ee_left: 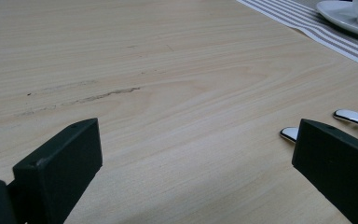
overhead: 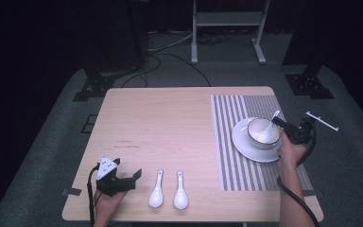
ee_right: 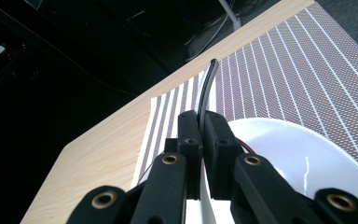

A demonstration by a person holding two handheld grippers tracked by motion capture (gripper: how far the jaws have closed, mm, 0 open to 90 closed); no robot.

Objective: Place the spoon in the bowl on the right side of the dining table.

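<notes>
A white bowl (overhead: 260, 135) stands on a white plate (overhead: 257, 152) on the striped placemat (overhead: 236, 161) at the right. A white spoon (overhead: 268, 124) leans in the bowl, its handle up and to the right. My right gripper (overhead: 279, 121) is shut on that handle; in the right gripper view the jaws (ee_right: 201, 122) pinch the thin handle (ee_right: 208, 81), seen edge-on, above white dishware (ee_right: 307, 161). My left gripper (overhead: 127, 172) rests open at the front left, jaws wide over bare wood (ee_left: 196, 140). Two more white spoons (overhead: 157, 191) (overhead: 180, 190) lie just right of it.
The wooden table (overhead: 170, 123) is bare across its left and middle. The placemat (ee_right: 284, 79) runs to the table's far and right edges. The handle tips of the two spoons (ee_left: 354, 116) (ee_left: 289, 134) show by my left gripper's right jaw. Stands and cables sit on the floor beyond.
</notes>
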